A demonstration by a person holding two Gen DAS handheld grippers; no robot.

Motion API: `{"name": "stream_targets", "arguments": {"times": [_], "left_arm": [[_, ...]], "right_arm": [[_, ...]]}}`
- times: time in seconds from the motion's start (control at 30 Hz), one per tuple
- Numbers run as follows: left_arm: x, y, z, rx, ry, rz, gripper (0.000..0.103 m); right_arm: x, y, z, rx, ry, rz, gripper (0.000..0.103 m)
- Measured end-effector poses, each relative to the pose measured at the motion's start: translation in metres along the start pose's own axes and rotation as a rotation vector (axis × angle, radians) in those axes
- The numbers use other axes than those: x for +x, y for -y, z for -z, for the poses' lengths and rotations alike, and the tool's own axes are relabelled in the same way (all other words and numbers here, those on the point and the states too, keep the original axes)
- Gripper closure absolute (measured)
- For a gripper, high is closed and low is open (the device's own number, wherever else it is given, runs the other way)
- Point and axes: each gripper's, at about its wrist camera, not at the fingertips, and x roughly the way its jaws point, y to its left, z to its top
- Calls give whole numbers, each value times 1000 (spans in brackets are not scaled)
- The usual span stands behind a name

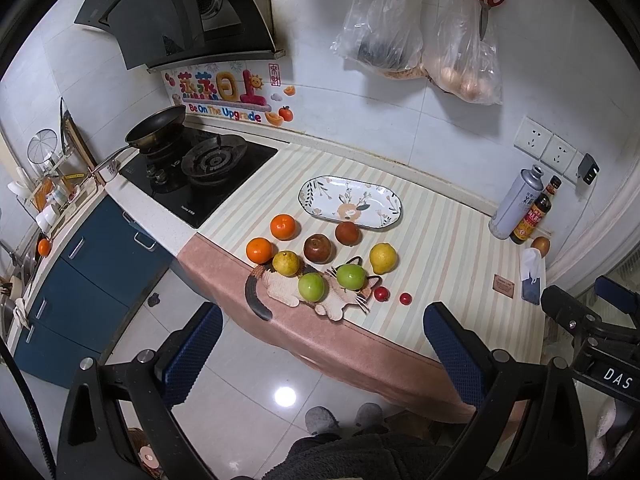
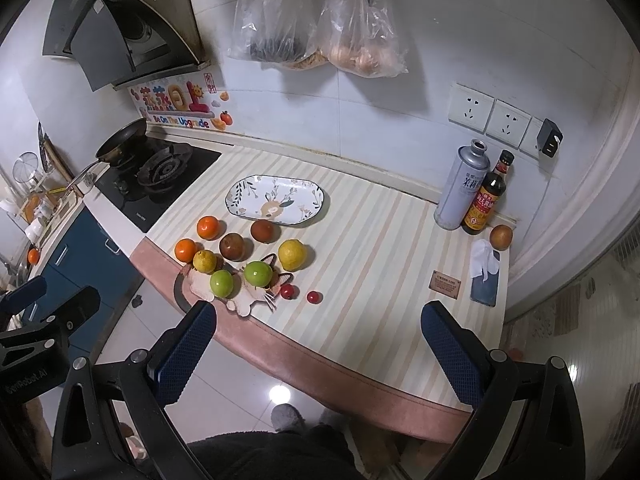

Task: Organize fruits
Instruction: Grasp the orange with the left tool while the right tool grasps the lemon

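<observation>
Fruit cluster, frame centre, on striped counter mat [image 1: 440, 240]: two oranges [image 1: 259, 250], one small yellow citrus [image 1: 285, 263], two dark red apples [image 1: 318, 249], one large lemon [image 1: 383, 258], two green apples [image 1: 313, 287] resting on a cat-shaped trivet [image 1: 320, 300], two cherry tomatoes [image 1: 381, 293] just right of it. Oval floral plate [image 1: 350, 201] lies behind the cluster, bare. Left gripper [image 1: 324, 344] and right gripper [image 2: 316, 340], lower frame: fingers spread wide, holding nothing, short of the counter edge. Bottles [image 2: 484, 200] at right; stove [image 1: 200, 176] upper left.
</observation>
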Motion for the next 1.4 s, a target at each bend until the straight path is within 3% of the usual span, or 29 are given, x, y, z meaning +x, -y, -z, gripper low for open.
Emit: {"name": "stream_targets", "arguments": {"times": [0.3, 0.4, 0.6, 0.73, 0.87, 1.07, 1.23, 1.4], "left_arm": [[6, 5, -18, -21, 9, -23, 0], [21, 3, -25, -32, 45, -89, 0], [71, -22, -34, -78, 82, -326, 0], [123, -46, -38, -103, 15, -424, 0], [169, -67, -35, -107, -79, -448, 0], [250, -103, -40, -155, -252, -386, 0], [326, -142, -57, -233, -387, -265, 0], [390, -160, -75, -246, -466, -166, 1]], "right_arm": [[15, 18, -7, 24, 5, -71, 0], [40, 25, -6, 43, -28, -124, 0], [119, 28, -5, 51, -153, -234, 0], [171, 21, -5, 44, -215, -274, 0], [230, 10, -11, 50, -280, -285, 0], [318, 1, -21, 128, -373, -272, 0], [385, -4, -34, 218, -445, -210, 2], [442, -10, -38, 274, -526, -148, 5]]}}
